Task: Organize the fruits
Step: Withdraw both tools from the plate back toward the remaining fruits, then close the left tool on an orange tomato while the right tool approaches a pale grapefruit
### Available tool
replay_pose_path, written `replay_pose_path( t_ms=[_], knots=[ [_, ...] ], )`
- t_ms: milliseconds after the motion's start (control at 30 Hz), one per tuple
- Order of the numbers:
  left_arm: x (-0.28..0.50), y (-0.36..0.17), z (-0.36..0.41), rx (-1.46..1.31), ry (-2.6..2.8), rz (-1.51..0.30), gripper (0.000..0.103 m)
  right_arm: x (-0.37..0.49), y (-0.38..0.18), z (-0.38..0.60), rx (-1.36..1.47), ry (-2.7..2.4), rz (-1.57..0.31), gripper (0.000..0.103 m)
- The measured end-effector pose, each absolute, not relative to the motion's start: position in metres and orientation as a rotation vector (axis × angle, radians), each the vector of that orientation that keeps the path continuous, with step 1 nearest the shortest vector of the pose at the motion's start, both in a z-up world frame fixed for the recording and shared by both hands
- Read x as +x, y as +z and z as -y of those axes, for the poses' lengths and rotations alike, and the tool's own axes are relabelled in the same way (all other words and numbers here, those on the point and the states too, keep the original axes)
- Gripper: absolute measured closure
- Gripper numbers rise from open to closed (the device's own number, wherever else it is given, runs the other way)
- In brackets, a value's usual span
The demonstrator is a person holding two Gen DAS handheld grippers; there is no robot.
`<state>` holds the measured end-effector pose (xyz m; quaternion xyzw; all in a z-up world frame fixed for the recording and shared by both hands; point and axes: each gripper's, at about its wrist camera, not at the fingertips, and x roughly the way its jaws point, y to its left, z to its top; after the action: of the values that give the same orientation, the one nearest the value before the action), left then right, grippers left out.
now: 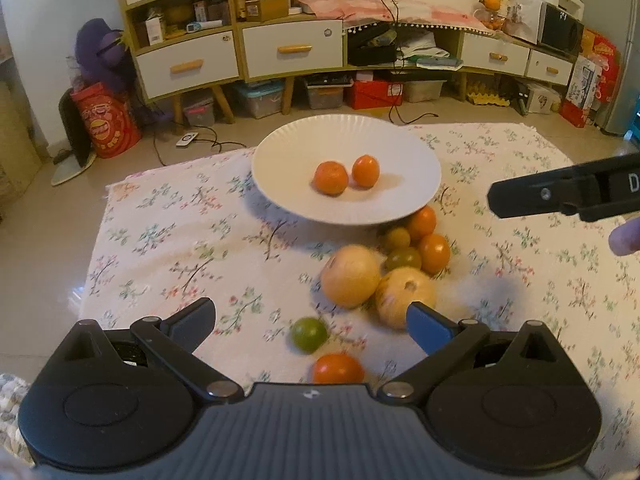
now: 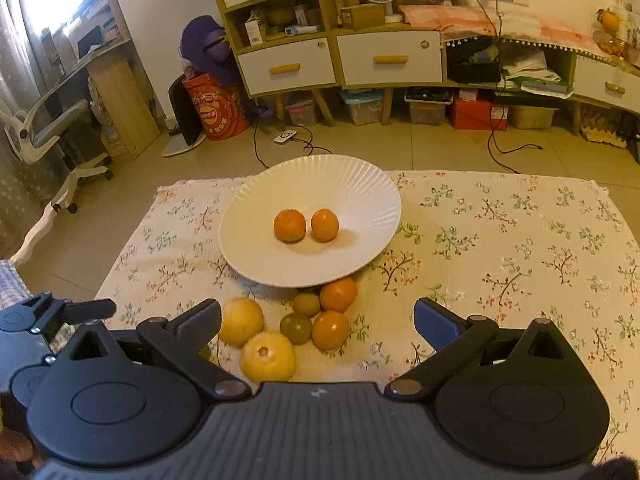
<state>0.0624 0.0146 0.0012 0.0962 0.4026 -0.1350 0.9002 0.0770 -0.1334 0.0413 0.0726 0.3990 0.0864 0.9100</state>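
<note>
Holding two oranges (image 2: 306,225), white plate (image 2: 248,208); both grippers' jaws gape wide, empty.

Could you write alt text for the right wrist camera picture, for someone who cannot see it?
A white ribbed plate holding two oranges sits on a floral cloth, with more fruit bunched just in front of it: two large yellow fruits, two oranges and two small greenish ones. The open right gripper frames the pile from below, holding nothing; cluttered shelves stand behind.

My left gripper (image 1: 310,322) and right gripper (image 2: 318,322) match: ribbed black housings, round hubs, silver pivot screws, one dark finger pad and one blue (right-hand side).
</note>
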Motion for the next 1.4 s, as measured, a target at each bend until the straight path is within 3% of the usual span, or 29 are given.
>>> replay_pose_path(
  t_ms=[1000, 1100, 1233, 1400],
  knots=[
    [0.034, -0.045, -0.036, 0.162, -0.377, -0.835, 0.019, 0.046, -0.001, 0.115, 0.047, 0.260, -0.814, 0.000],
    [0.036, -0.046, -0.035, 0.132, -0.405, -0.826, 0.023, 0.047, -0.008, 0.112, 0.036, 0.281, -0.827, 0.000],
    [0.041, -0.051, -0.034, 0.105, -0.434, -0.851, 0.040, 0.050, -0.016, 0.109, 0.050, 0.299, -0.848, 0.000],
    [0.046, -0.058, -0.035, 0.088, -0.455, -0.875, 0.049, 0.053, -0.024, 0.106, 0.058, 0.312, -0.861, 0.000]
  ],
)
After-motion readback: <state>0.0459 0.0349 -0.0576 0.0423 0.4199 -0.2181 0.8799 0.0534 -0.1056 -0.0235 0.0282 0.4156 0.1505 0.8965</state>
